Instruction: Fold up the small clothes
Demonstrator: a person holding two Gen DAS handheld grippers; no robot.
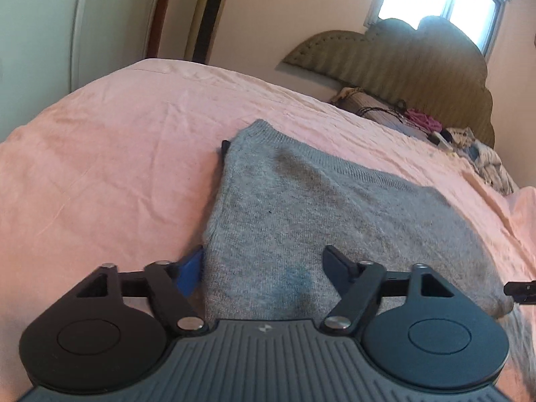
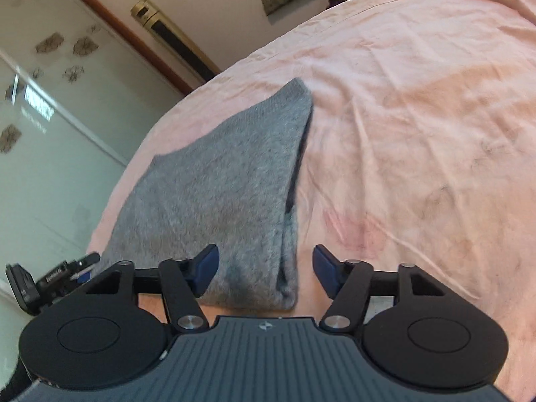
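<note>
A grey knitted garment (image 1: 301, 207) lies folded flat on the pink bedsheet (image 1: 110, 154), its ribbed hem toward the far side. My left gripper (image 1: 264, 268) hovers over the garment's near left edge, jaws apart, with cloth below them but not pinched. In the right wrist view the same grey garment (image 2: 214, 187) stretches away to the upper left, and my right gripper (image 2: 264, 271) stands open over its near right corner, one pad over the cloth, the other over the pink bedsheet (image 2: 418, 134). The other gripper's tip (image 2: 50, 281) shows at the left edge.
A padded olive headboard (image 1: 402, 63) and a pile of bags and clothes (image 1: 435, 127) sit at the bed's far right. A tall gold-and-black floor unit (image 1: 211, 13) stands by the wall. Glass wardrobe doors (image 2: 43, 117) run along the bed's left side.
</note>
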